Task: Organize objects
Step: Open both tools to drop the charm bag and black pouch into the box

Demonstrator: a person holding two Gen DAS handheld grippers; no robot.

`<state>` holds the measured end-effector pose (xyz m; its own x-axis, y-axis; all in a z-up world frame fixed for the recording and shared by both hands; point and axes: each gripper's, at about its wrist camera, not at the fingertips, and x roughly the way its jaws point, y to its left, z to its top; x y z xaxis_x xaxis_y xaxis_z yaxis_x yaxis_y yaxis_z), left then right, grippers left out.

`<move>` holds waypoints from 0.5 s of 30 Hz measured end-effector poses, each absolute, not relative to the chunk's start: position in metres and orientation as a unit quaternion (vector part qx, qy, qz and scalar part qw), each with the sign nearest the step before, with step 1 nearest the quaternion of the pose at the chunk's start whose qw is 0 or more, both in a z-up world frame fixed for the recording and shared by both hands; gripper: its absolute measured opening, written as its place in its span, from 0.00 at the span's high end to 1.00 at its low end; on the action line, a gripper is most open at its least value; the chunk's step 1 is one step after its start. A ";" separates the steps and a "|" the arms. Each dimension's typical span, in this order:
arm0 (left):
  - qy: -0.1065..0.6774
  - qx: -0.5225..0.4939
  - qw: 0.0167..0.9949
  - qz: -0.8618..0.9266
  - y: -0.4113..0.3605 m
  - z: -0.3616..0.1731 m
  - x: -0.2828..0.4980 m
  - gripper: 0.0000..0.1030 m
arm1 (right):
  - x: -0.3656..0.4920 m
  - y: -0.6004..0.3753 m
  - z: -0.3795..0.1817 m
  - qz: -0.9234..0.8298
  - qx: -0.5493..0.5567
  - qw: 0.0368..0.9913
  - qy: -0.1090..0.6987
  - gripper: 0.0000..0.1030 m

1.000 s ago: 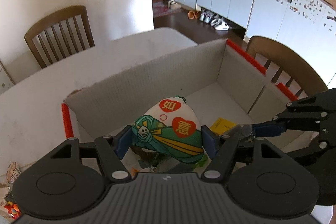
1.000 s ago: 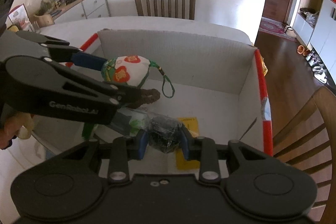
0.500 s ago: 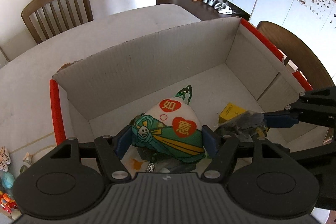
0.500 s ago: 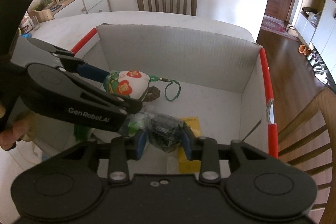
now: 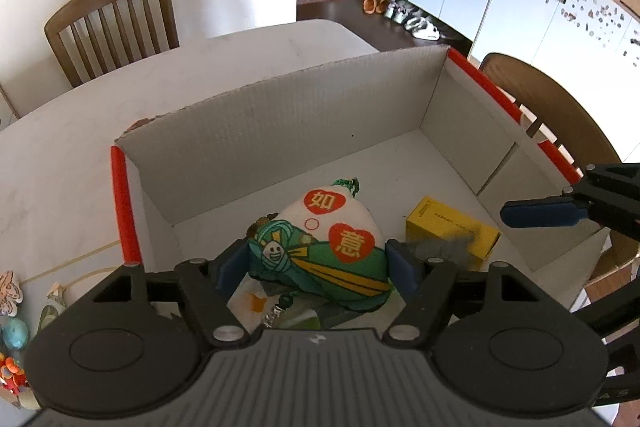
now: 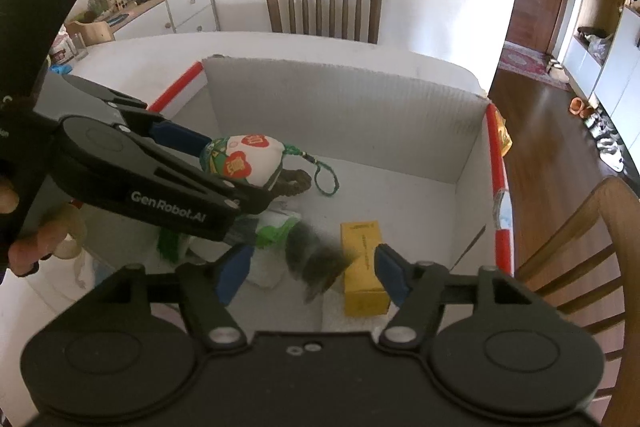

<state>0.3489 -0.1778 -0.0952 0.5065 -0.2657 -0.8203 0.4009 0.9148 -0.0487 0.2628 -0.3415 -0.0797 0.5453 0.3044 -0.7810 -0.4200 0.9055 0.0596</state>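
The left gripper [image 5: 316, 263] has its fingers clamped on the stuffed pouch [image 5: 324, 247], low centre of the left wrist view above the cardboard box [image 5: 280, 131] on the counter [image 5: 80, 147], and they are easing apart; it looks soft and light, best held across its plump middle. The right gripper [image 6: 312, 273] fingers are opening with a dark bundle [image 6: 316, 259] loose between them, too blurred to identify. What lies beneath the pouch stays hidden.
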 end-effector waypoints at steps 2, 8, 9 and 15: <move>0.457 0.071 0.866 -0.191 -0.176 -0.093 0.347 0.27 | 0.261 -0.342 -0.077 0.207 -0.071 0.878 0.427 0.33; 0.457 0.068 0.866 -0.189 -0.175 -0.090 0.343 0.26 | 0.255 -0.345 -0.071 0.207 -0.064 0.881 0.421 0.32; 0.456 0.065 0.867 -0.190 -0.174 -0.089 0.342 0.26 | 0.254 -0.346 -0.070 0.208 -0.062 0.881 0.420 0.32; 0.437 0.046 0.878 -0.191 -0.166 -0.078 0.326 0.26 | 0.243 -0.351 -0.059 0.215 -0.056 0.885 0.409 0.32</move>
<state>0.3256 -0.1661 -0.0779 0.5453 -0.2949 -0.7846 0.3759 0.9227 -0.0856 0.2434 -0.3507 -0.0587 0.5730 0.3352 -0.7478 -0.4271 0.9010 0.0766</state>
